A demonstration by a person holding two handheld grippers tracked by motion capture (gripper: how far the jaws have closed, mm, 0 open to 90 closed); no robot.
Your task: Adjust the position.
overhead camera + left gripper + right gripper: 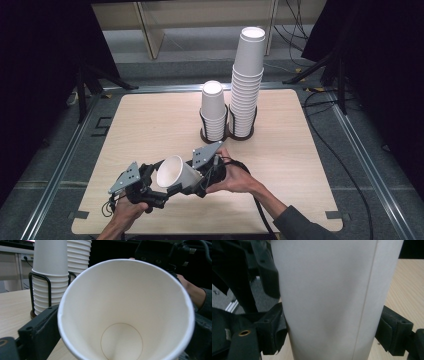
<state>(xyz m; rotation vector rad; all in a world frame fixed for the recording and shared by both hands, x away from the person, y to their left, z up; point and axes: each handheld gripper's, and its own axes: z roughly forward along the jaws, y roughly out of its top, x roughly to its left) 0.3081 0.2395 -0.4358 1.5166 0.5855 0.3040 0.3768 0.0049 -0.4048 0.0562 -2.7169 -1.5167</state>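
A white paper cup [175, 172] lies tilted above the table's front, its mouth turned toward my left gripper [160, 183]. In the left gripper view I look straight into the cup [125, 302]. One black jaw stands just outside its rim at the lower left, not pressing, so the jaws stand open around the mouth. My right gripper [194, 178] holds the cup from the base side. In the right gripper view the cup's wall [329, 300] stands between the two pads [273, 332], which press on both sides.
Two stacks of white cups stand in black wire holders at the middle back of the wooden table [150, 115]: a short stack [213, 110] and a tall stack [247, 80]. Cables lie on the floor at the right, and metal rails run along the table's sides.
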